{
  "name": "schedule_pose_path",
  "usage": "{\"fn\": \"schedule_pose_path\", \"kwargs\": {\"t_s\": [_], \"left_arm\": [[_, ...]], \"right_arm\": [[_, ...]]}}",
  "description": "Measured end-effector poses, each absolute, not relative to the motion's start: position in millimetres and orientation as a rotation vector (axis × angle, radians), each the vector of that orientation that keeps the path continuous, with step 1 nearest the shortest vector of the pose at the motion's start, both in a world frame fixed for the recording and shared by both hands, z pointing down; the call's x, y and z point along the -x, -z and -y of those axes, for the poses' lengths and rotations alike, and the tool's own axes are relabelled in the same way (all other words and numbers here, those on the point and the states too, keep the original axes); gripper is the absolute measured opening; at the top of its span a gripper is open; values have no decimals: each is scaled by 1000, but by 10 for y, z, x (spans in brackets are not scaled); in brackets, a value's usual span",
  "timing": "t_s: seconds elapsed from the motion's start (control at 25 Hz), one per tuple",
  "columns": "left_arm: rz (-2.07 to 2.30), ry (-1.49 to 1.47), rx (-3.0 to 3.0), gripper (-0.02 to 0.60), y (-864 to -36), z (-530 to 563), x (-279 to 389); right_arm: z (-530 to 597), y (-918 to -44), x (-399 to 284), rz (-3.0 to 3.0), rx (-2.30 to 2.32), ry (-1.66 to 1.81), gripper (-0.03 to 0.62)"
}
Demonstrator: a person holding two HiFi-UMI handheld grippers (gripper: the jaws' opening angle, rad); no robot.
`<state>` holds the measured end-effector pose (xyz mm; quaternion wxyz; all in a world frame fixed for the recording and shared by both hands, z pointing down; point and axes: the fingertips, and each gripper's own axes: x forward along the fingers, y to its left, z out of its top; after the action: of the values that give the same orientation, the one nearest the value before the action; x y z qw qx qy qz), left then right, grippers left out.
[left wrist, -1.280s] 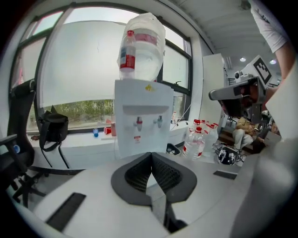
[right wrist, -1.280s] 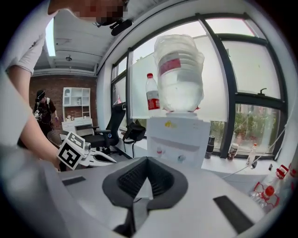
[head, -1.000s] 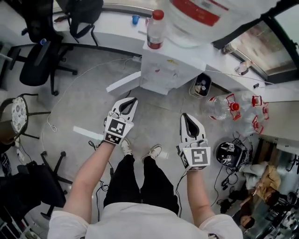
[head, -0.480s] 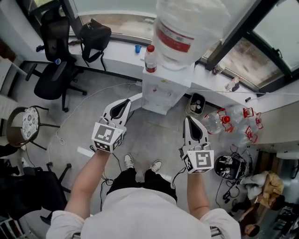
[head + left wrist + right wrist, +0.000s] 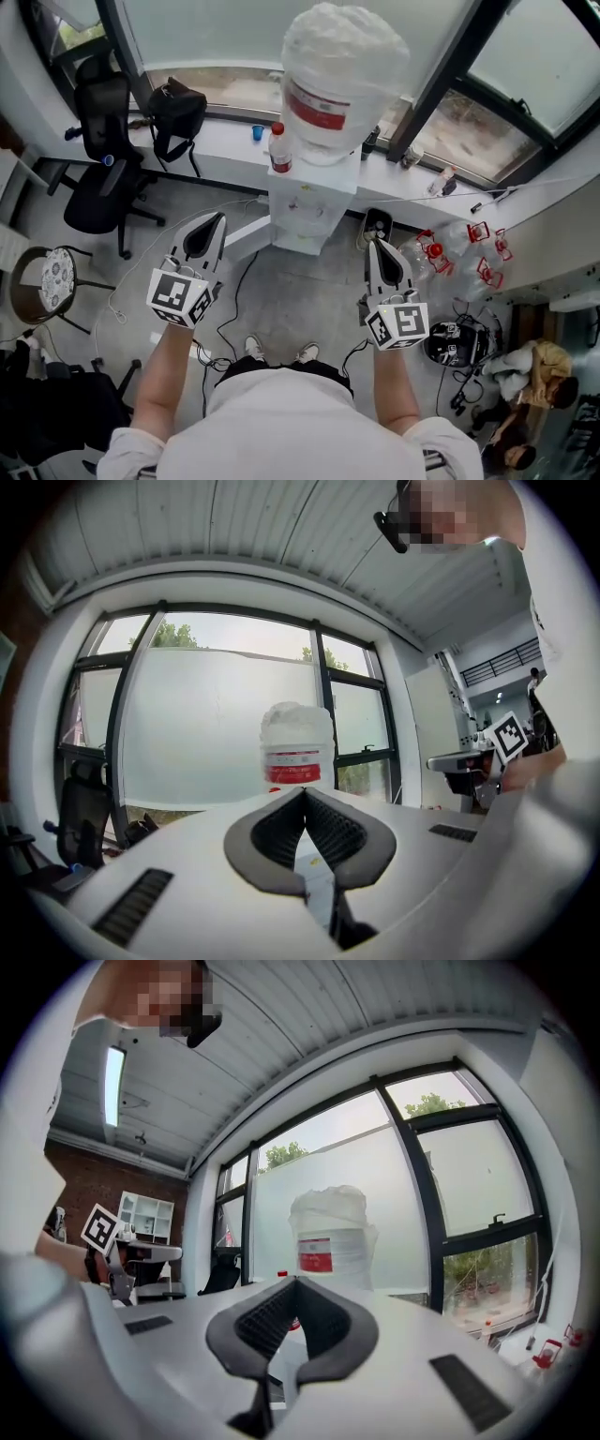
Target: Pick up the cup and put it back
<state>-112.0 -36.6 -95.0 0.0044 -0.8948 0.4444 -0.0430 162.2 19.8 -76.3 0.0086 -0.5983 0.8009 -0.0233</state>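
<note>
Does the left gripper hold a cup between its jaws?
No, the left gripper has its jaws shut together, and nothing is between them.

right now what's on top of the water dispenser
A big red-labelled water jug and a small red-capped bottle. The jug hides its own neck.

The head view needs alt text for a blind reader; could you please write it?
From above, a person holds the left gripper and right gripper, jaws shut and empty, towards a water dispenser with a large bottle on top. A small blue cup stands on the windowsill behind.
</note>
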Motion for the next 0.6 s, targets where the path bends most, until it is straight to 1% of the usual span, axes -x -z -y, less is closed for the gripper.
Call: {"fn": "schedule_pose_path", "kwargs": {"t_s": [0.28, 0.6], "left_arm": [[-1443, 114, 2725, 23, 1108, 149, 1480], [-1636, 113, 2573, 23, 1178, -147, 1983]], "right_arm": [[-282, 931, -1922, -2461, 1927, 26, 20], [-489, 979, -2354, -2372, 2077, 42, 20]]}}
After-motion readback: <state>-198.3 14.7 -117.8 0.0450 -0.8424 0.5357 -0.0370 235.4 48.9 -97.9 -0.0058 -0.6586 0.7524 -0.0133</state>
